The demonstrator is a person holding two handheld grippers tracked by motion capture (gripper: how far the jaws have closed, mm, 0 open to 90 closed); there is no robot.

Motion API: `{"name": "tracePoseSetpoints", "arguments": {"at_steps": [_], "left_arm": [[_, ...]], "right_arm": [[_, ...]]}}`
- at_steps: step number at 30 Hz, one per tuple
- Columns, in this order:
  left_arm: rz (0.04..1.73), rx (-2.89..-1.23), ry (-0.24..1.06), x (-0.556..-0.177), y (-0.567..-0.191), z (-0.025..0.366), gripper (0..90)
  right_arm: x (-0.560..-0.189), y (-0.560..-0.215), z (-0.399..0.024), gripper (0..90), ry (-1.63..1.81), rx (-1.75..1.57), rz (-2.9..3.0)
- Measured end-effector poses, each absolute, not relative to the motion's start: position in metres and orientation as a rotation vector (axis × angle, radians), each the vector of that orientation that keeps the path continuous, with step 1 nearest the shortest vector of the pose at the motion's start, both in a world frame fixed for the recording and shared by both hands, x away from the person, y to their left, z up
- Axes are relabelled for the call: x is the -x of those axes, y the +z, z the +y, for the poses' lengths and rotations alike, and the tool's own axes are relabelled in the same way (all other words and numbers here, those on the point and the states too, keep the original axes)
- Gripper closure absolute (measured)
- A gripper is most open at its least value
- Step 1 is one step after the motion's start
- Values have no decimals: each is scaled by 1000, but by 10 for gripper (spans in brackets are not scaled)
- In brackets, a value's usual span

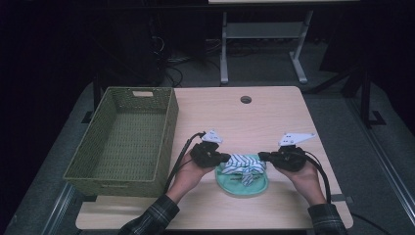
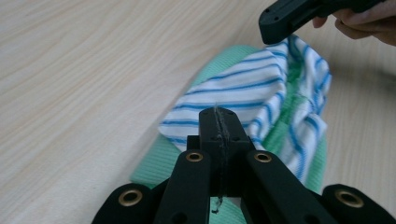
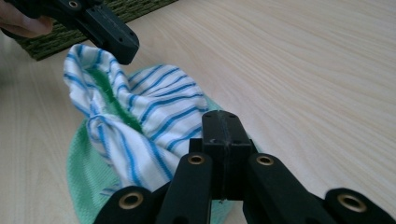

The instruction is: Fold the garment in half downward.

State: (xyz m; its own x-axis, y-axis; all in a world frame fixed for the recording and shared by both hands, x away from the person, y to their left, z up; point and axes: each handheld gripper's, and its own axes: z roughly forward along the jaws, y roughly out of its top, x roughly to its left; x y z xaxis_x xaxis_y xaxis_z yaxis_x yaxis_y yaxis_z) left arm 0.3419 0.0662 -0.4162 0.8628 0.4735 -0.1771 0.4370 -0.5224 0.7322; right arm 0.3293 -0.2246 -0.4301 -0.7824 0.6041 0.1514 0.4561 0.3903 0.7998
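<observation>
High view: striped cloth (image 1: 241, 164) (bunched) between tongs

A lab or office: bare desk (image 1: 274, 112) (cable hole (image 1: 245, 100)), dark floor cables (image 1: 171, 68).

Light wooden table (image 1: 274, 112) — green woven basket (image 1: 125, 139) and green cloth (image 1: 243, 187) lie on it.

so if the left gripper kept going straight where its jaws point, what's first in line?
Likely the right gripper: the left gripper points across the striped cloth both pinch, jaws shut, straight at it.
</observation>
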Motion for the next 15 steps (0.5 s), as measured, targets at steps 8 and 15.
{"name": "tracePoseSetpoints", "arguments": {"at_steps": [8,15], "left_arm": [[621,-2233,30,-327,-421,61,895],[598,-2247,9,-316,-423,58,894]], "right_arm": [[-317,-435,-224,899,1350,-938,2506],[-305,-441,-224,899,1343,-924,2531]]}}
